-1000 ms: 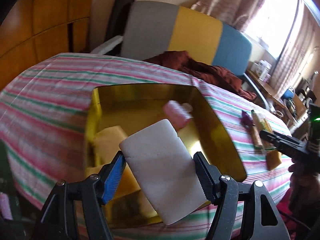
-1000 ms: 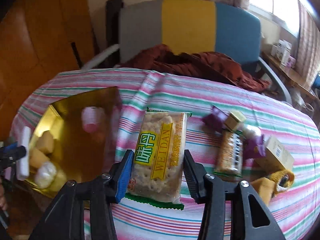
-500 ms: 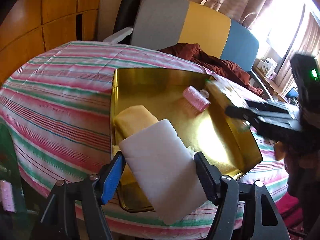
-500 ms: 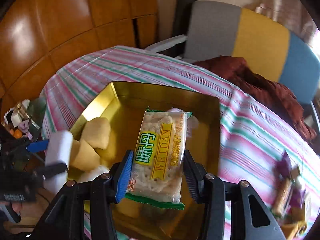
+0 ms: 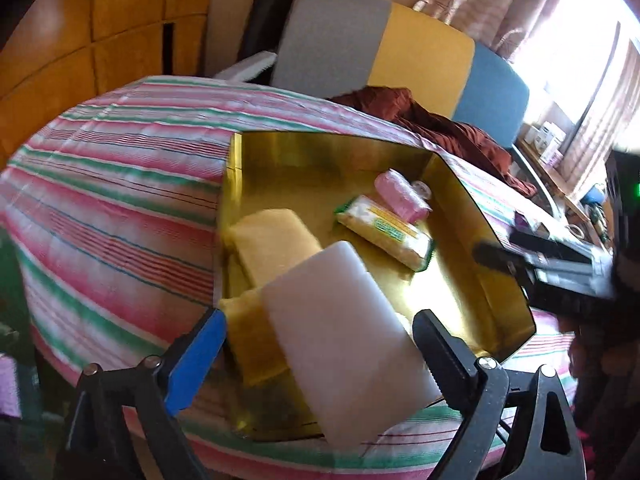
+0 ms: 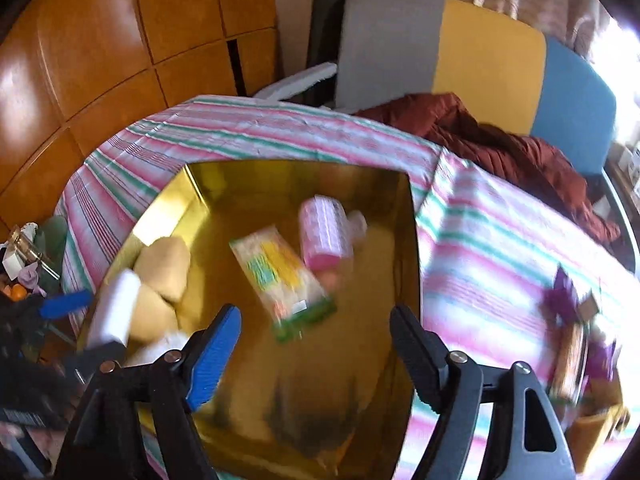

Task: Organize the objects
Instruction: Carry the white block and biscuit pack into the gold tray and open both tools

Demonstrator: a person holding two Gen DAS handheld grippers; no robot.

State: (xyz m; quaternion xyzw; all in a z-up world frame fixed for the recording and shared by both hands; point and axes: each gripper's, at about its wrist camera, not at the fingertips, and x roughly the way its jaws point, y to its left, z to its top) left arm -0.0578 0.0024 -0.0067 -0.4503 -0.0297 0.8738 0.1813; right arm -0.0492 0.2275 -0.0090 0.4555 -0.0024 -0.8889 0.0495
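Gripping a smooth white block (image 5: 344, 336), left claw (image 5: 320, 348); glossy gold tray (image 5: 500, 264)

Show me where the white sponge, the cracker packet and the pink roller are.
white sponge (image 5: 344, 332), left wrist view, middle of its broad face.
cracker packet (image 5: 386, 231), left wrist view, centre of the wrapper.
pink roller (image 5: 402, 196), left wrist view, middle of its side.
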